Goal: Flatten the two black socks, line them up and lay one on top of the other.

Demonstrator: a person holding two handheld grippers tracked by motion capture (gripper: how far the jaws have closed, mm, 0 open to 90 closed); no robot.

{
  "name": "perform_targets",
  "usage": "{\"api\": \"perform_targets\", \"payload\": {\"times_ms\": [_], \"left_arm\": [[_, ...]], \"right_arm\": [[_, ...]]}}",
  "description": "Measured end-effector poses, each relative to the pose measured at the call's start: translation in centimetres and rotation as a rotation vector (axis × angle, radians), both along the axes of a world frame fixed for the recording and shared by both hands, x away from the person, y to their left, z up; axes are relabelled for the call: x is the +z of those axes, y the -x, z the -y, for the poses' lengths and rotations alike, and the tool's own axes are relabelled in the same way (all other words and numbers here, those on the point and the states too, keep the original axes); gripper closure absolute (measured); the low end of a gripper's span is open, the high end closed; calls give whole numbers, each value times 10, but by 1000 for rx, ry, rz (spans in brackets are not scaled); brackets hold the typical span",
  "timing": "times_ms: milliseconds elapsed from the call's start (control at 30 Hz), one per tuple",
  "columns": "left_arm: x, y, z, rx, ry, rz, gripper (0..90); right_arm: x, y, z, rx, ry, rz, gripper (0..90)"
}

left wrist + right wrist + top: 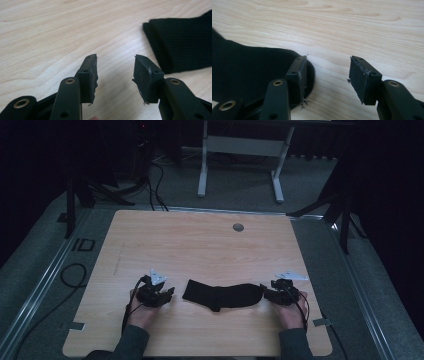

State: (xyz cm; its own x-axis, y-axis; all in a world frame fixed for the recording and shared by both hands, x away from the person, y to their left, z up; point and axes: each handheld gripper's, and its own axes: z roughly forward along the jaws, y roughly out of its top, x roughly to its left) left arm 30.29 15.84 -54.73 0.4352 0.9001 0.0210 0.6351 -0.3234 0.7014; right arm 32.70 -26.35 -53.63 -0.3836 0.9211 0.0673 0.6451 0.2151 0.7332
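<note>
A black sock (223, 295) lies flat across the front middle of the wooden table (200, 245). My left gripper (167, 293) rests on the table just left of the sock's cuff end, open, with bare wood between its jaws. In the left gripper view the gripper (115, 72) is open and the ribbed cuff (182, 42) lies up to the right, apart from it. My right gripper (265, 293) sits at the sock's other end. In the right gripper view this gripper (327, 75) is open, its left jaw over the sock's rounded toe (249, 72), nothing gripped.
A small round grey grommet (238, 227) is set in the table near its far edge. Beyond the table stand a white desk frame (240, 155) and black tripod legs (340, 210). Cables (75, 275) trail on the floor at left.
</note>
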Motion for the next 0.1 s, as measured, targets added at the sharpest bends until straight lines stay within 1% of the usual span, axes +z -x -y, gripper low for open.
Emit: {"api": "perform_targets", "payload": {"times_ms": [33, 100], "left_arm": [[0, 0, 0, 0, 0, 0, 540], [-1, -3, -3, 15, -6, 3, 536]], "right_arm": [[0, 0, 0, 0, 0, 0, 479], [-2, -1, 6, -25, 18, -1, 475]]}}
